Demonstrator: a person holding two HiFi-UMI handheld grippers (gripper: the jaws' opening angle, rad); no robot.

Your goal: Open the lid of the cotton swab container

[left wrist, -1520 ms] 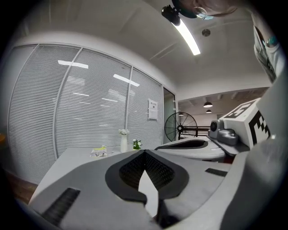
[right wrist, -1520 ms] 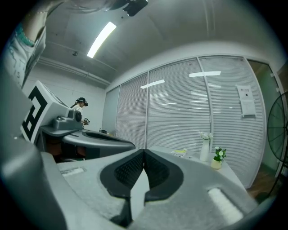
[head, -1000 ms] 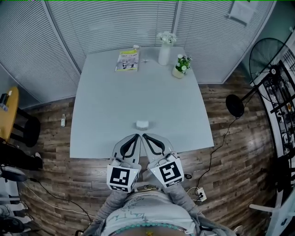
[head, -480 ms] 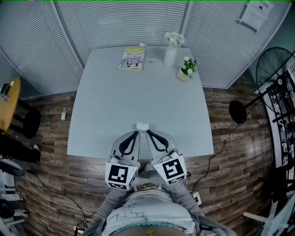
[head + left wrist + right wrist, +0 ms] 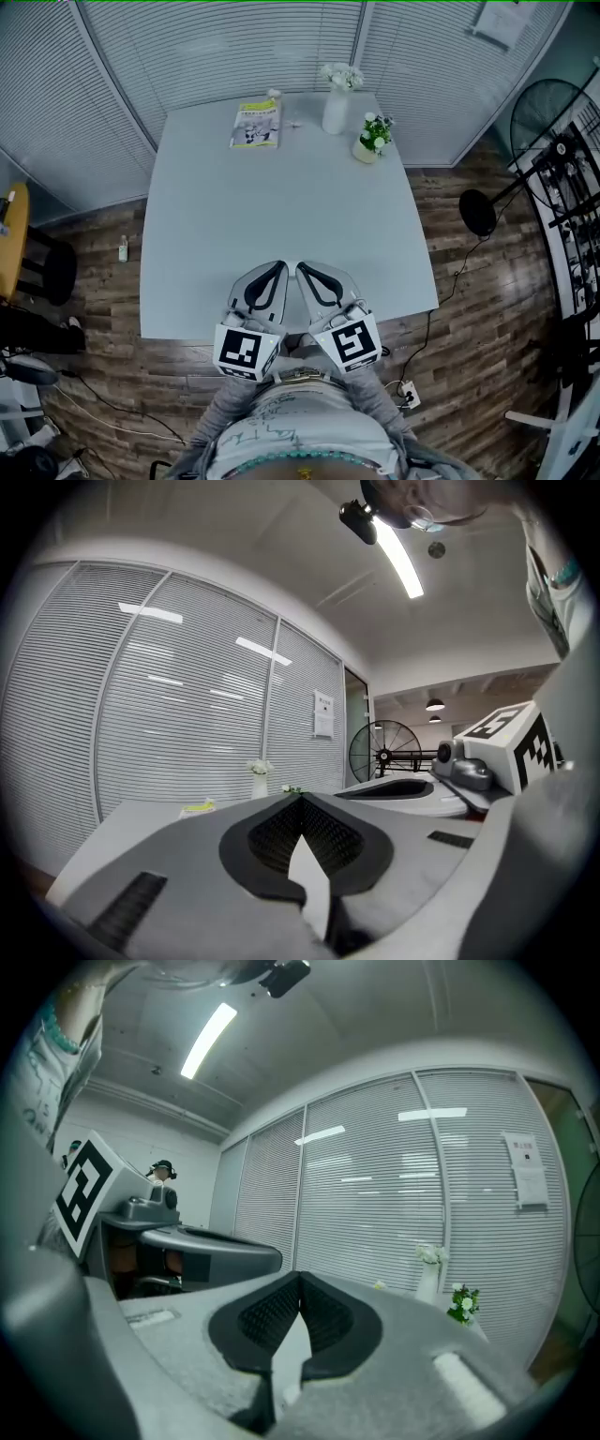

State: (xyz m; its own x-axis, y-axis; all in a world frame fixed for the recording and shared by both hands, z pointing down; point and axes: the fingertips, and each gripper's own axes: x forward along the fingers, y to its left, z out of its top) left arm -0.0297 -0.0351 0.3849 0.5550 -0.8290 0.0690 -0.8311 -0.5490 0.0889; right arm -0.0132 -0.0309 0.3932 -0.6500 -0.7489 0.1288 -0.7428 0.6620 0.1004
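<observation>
**Q:** What is filling the middle of the head view?
**A:** A pale table [image 5: 281, 192], seen from above.

**Q:** What is lying at its lower edge?
**A:** The left gripper [image 5: 279, 268] and right gripper [image 5: 301, 267] are lying side by side at lower centre, tips converging. Each is showing its jaws pressed together, with nothing between them.

**Q:** What is standing along the top edge?
**A:** A booklet [image 5: 256, 124] at centre-left, then a vase [image 5: 336, 111] and a plant [image 5: 372, 138] to its right.

**Q:** Where is the swab container?
**A:** It is showing in no view; whether the tips are covering it cannot be told.
</observation>
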